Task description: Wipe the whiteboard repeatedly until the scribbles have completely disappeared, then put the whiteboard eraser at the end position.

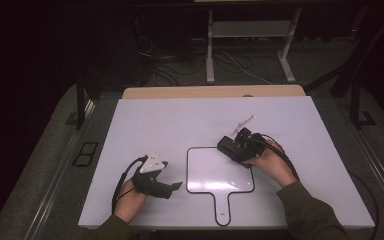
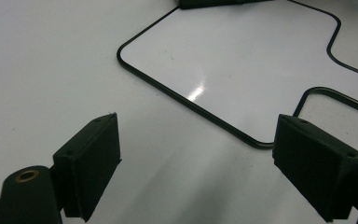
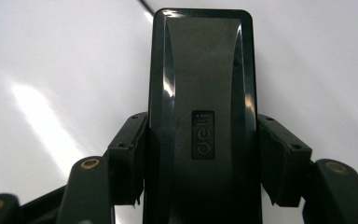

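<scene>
right gripper (image 1: 228,148) fingers clamp the eraser (image 3: 200,116) at the whiteboard (image 1: 215,172) top corner; wiping looks underway, next a steady sweep across; left gripper (image 2: 196,168) spread wide, idle on tabletop (image 1: 180,120)

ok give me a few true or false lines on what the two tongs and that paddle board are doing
1. The right tongs are clamped on a black eraser. True.
2. The left tongs hold the eraser. False: they are open, nothing between the jaws.
3. The paddle-shaped whiteboard lies flat on the table. True.
4. The eraser sits at the board's handle end. False: it is at the far right corner.
</scene>
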Motion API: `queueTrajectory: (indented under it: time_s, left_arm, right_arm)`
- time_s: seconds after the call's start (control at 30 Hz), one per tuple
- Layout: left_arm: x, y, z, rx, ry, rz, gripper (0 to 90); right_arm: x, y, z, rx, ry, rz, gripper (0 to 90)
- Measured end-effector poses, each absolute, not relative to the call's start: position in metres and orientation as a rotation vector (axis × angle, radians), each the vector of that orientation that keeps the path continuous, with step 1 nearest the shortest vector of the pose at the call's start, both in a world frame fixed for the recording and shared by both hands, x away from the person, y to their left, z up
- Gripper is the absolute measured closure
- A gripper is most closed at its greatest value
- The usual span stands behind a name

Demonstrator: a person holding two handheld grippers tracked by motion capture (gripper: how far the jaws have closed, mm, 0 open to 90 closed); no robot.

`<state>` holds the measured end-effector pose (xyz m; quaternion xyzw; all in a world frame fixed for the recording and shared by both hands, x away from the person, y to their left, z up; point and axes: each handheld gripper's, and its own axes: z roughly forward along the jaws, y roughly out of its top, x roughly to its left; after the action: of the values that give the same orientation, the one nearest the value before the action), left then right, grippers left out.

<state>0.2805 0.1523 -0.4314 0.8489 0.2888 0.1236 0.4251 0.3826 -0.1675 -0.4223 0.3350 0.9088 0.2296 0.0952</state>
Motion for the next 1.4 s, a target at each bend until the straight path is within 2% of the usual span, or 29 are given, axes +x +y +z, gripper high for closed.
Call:
queueTrajectory:
  time_s: [0.3, 0.37, 0.63, 0.93, 1.4]
  left_arm:
    - [0.281, 0.156, -0.430, 2.170, 0.691, 0.325, 14.0]
    - [0.280, 0.154, -0.431, 2.127, 0.721, 0.318, 14.0]
    - [0.282, 0.156, -0.431, 2.154, 0.704, 0.324, 14.0]
    - [0.281, 0.156, -0.430, 2.150, 0.706, 0.329, 14.0]
    - [0.281, 0.156, -0.431, 2.141, 0.707, 0.328, 14.0]
  right_arm:
    - [0.370, -0.139, -0.422, 0.853, 2.772, 0.725, 39.1]
    - [0.370, -0.140, -0.421, 0.857, 2.768, 0.750, 39.2]
    - [0.376, -0.161, -0.405, 0.954, 2.708, 0.870, 39.1]
    - [0.398, -0.181, -0.392, 1.049, 2.622, 0.952, 39.1]
    - [0.442, -0.174, -0.386, 1.125, 2.584, 0.935, 39.0]
